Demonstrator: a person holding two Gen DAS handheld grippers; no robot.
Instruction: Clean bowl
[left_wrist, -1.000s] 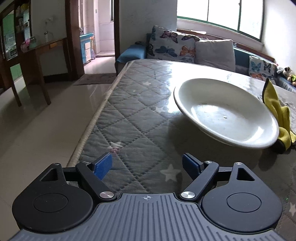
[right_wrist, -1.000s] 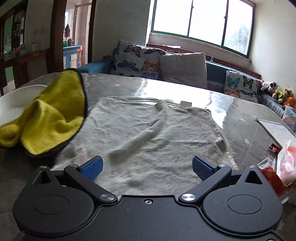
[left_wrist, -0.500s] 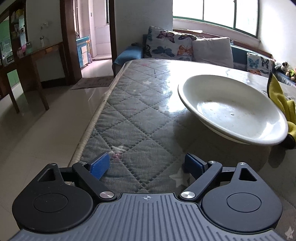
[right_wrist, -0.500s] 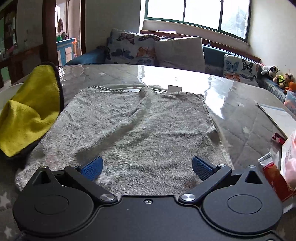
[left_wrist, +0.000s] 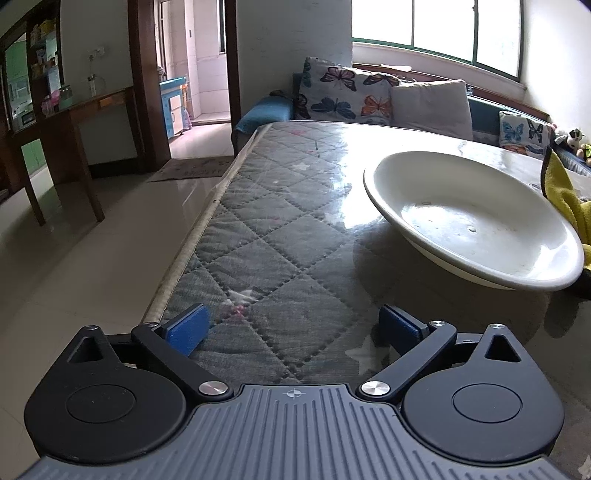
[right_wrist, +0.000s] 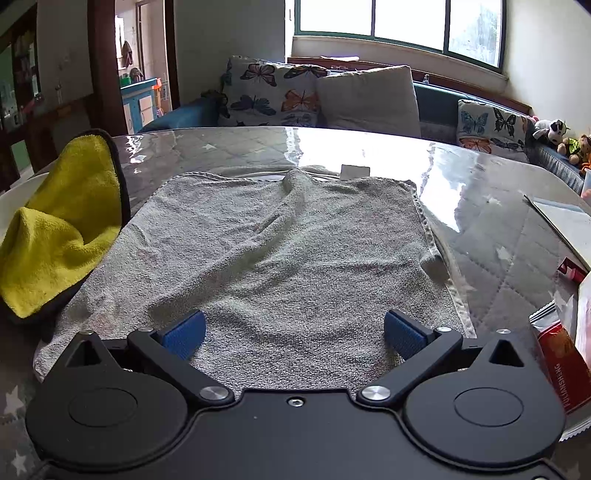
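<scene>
A wide, shallow white bowl (left_wrist: 472, 218) rests on the quilted table at the right of the left wrist view, with small specks inside. My left gripper (left_wrist: 293, 326) hovers low over the table in front and to the left of it; its jaws are opening and nothing is between them. A crumpled yellow cloth (right_wrist: 55, 236) lies right of the bowl, its edge also showing as a yellow cloth (left_wrist: 565, 195) beside the bowl's rim. My right gripper (right_wrist: 293, 334) stands open over a grey towel (right_wrist: 280, 254) spread flat, holding nothing.
The table's left edge (left_wrist: 192, 236) drops to a tiled floor. Red snack packets (right_wrist: 557, 350) and a notebook (right_wrist: 565, 221) lie at the table's right side. A sofa with butterfly cushions (right_wrist: 269, 96) runs behind the table; a wooden desk (left_wrist: 66, 125) stands far left.
The left gripper's jaws have spread wider. The right wrist view has shifted to the right, so the yellow cloth slid left and the grey towel now fills the centre.
</scene>
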